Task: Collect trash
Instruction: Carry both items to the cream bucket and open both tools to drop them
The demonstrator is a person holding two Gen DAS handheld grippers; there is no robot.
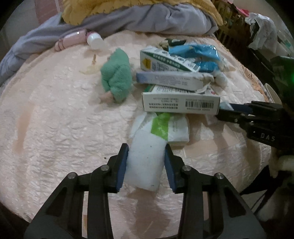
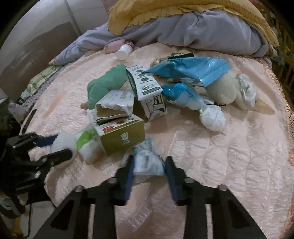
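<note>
Left wrist view: my left hand-held gripper (image 1: 146, 161) straddles a soft white tissue pack (image 1: 147, 156) on the bed (image 1: 55, 119), pads touching its sides; it should squash, so I'd grip mid-body. My right hand-held gripper (image 2: 149, 170) brackets a crumpled plastic wrapper (image 2: 147, 161), light and slippery.

At your twelve o'clock, a yellow blanket (image 2: 165, 12) piles over grey bedding (image 2: 193, 31). A green plush sock (image 1: 117, 75) lies at eleven, on the pink bedspread (image 1: 64, 119).
</note>
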